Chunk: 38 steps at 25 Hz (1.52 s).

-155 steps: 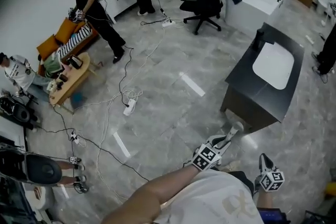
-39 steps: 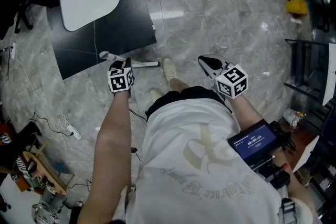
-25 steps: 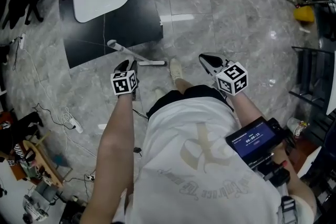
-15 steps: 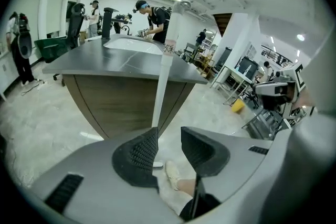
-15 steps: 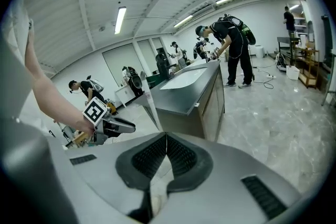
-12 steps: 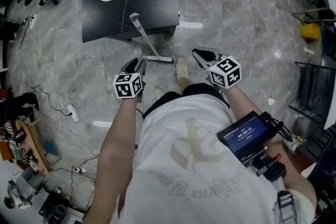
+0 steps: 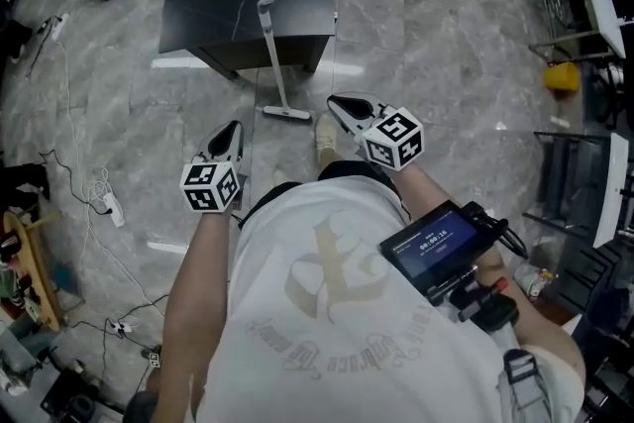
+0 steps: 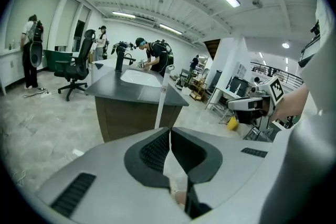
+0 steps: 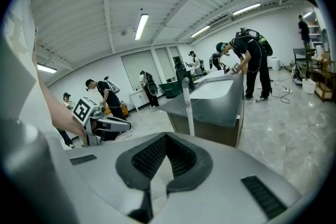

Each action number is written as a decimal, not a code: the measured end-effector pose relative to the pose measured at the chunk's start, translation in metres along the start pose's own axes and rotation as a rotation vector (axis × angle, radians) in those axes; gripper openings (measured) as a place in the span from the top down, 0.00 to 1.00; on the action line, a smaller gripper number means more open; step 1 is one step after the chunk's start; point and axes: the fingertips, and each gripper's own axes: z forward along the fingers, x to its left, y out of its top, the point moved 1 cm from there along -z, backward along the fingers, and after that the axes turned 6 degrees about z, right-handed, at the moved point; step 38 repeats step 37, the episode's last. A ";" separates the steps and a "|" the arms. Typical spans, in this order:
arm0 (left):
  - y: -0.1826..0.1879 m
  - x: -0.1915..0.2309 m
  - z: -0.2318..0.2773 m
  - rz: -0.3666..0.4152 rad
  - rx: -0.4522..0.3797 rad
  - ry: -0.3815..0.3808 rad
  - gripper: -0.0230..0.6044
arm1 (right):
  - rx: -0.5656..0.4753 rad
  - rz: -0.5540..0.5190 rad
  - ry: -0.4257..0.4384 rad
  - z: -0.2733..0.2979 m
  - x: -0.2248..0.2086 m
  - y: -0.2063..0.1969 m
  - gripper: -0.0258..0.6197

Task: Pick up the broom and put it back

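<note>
Your left gripper [image 7: 232, 128] has just been closing and now sits clenched on nothing; your right gripper [image 7: 339, 102] is closed and empty too. The broom [image 7: 274, 64] leans against the dark sink cabinet [image 7: 193, 10], apart from both.

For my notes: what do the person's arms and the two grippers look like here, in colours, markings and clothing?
Both arms are bare below a white T-shirt with a faint print. The left gripper and right gripper have light grey shells that taper to a point, lined with black ribbed pads. Each carries a white cube with black square markers.
</note>
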 end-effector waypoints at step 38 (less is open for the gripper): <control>-0.047 -0.041 -0.099 0.010 -0.095 -0.132 0.94 | -0.019 -0.068 0.022 -0.023 0.112 -0.047 0.93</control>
